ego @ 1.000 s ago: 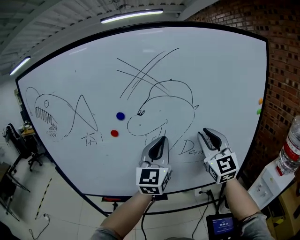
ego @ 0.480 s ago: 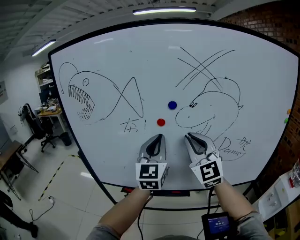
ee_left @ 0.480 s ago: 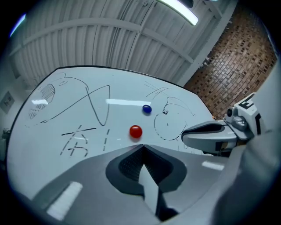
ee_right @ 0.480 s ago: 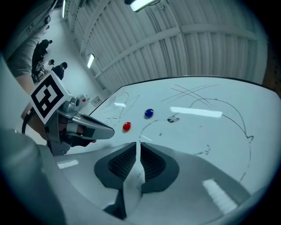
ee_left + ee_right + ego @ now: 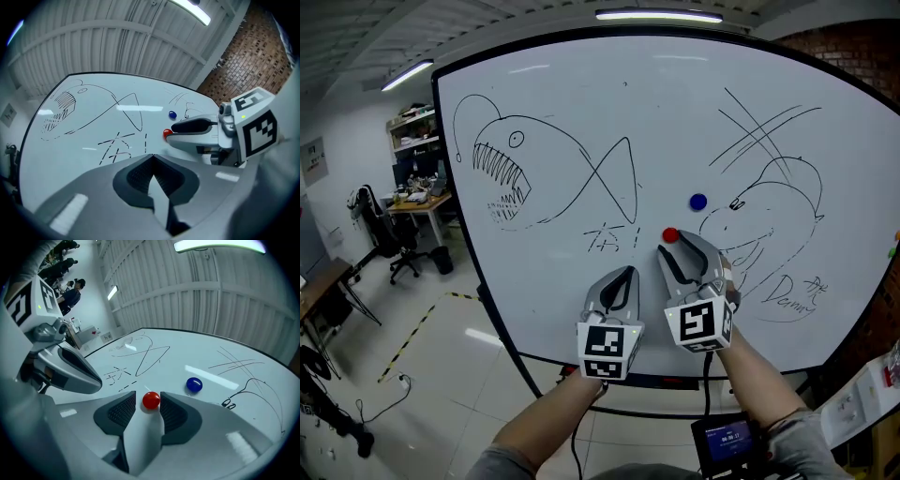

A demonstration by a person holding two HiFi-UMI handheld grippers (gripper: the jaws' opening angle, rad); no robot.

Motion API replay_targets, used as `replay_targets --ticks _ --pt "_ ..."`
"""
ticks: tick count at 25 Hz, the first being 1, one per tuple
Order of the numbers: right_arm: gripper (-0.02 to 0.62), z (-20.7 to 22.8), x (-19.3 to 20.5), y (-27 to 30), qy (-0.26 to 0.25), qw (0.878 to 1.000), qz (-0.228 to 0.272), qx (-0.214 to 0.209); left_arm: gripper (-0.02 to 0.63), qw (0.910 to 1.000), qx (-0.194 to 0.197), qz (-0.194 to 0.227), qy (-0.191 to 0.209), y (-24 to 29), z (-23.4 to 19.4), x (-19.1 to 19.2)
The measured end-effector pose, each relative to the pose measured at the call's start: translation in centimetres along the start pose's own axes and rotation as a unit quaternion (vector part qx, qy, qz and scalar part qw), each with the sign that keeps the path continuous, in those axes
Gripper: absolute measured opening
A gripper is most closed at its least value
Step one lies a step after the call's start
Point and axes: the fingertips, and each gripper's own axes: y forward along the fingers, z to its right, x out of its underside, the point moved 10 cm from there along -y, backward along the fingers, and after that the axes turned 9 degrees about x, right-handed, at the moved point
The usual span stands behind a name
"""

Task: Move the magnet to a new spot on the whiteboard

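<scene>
On the whiteboard (image 5: pixel 675 112), the magnet (image 5: pixel 670 235) sits between the just-opened jaws of the right claw (image 5: pixel 678 249), a second magnet (image 5: pixel 698 201) upper right.

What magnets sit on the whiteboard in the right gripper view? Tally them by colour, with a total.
Round red magnet: 1
Round blue magnet: 1
Total: 2

Right gripper (image 5: pixel 680 246) moves left from under the dinosaur sketch (image 5: pixel 778 202) to the red magnet (image 5: pixel 151 400), which now sits between its jaw tips. Its jaws have just been opening, not clamped. Left gripper (image 5: pixel 622 277) shifts left too, now just below the scribbled characters (image 5: pixel 611 239).
</scene>
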Motion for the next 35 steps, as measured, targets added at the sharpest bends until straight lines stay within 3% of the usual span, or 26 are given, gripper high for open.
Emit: replay_targets --ticks 3,6,17,24,35 --pt "0.175 -0.4 0.0 0.8 -0.007 1.0 -0.017 0.019 0.0 1.0 0.004 0.002 0.001 -0.4 -0.5 -0.2" --pt "0.13 -0.5 0.0 0.9 -0.02 0.999 -0.019 0.036 0.0 1.0 0.005 0.005 -0.001 -0.6 -0.9 -0.3" --pt "0.127 1.2 1.7 -1.0 -0.004 0.998 -0.055 0.036 0.0 0.9994 0.033 0.002 -0.014 0.8 1.1 -0.3" --pt "0.127 4.7 5.4 -4.7 0.005 0.993 -0.106 0.053 0.0 0.9966 0.077 -0.003 -0.029 3.6 5.6 0.1" --pt "0.127 13.1 11.6 -11.5 0.0 0.984 -0.151 0.096 0.0 0.9871 0.153 -0.005 -0.046 10.3 15.9 0.4"
